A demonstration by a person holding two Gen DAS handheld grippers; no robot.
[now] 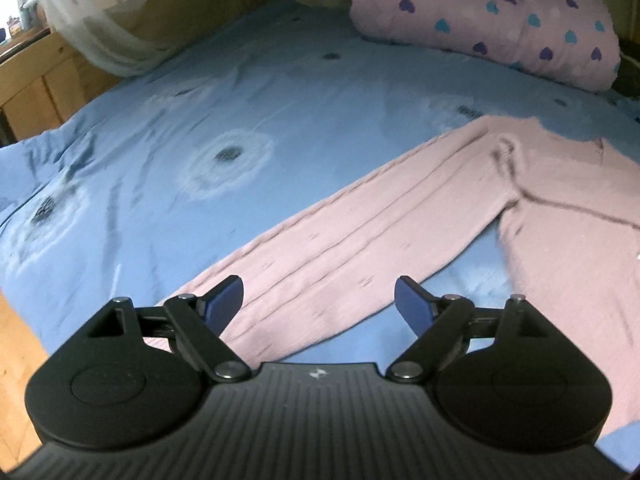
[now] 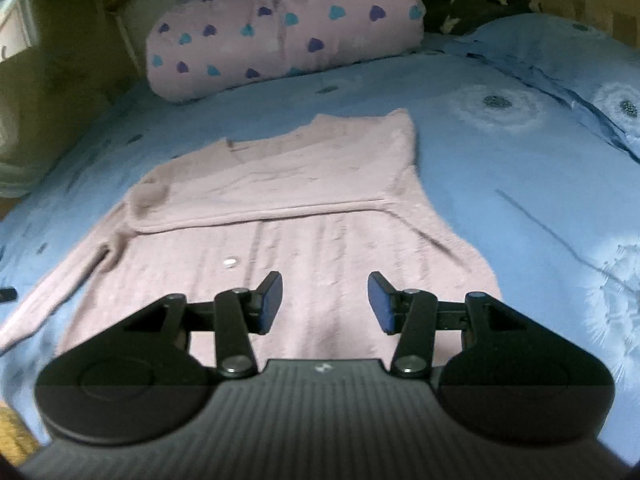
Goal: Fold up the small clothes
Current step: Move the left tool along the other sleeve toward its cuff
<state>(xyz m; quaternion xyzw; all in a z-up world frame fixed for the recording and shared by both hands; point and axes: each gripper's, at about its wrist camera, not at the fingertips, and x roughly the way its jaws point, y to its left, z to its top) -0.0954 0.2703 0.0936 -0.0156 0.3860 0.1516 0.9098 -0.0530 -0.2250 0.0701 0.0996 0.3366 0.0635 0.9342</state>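
Left gripper (image 1: 319,300) jaws wide apart, empty, over the outstretched sleeve (image 1: 332,240). Pink sweater (image 2: 304,216) flat on blue bedspread (image 2: 520,200), one sleeve folded across chest. Right gripper (image 2: 324,302) released, empty, above hem.

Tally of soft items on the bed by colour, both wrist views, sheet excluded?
Pink: 2, the plain pink knitted sweater lying flat and the rolled pink blanket with purple and teal hearts behind it
Blue: 1, the blue dandelion-print pillow at the far right
Dark: 1, a dark bundle with pale cord, too dim to identify
Total: 4
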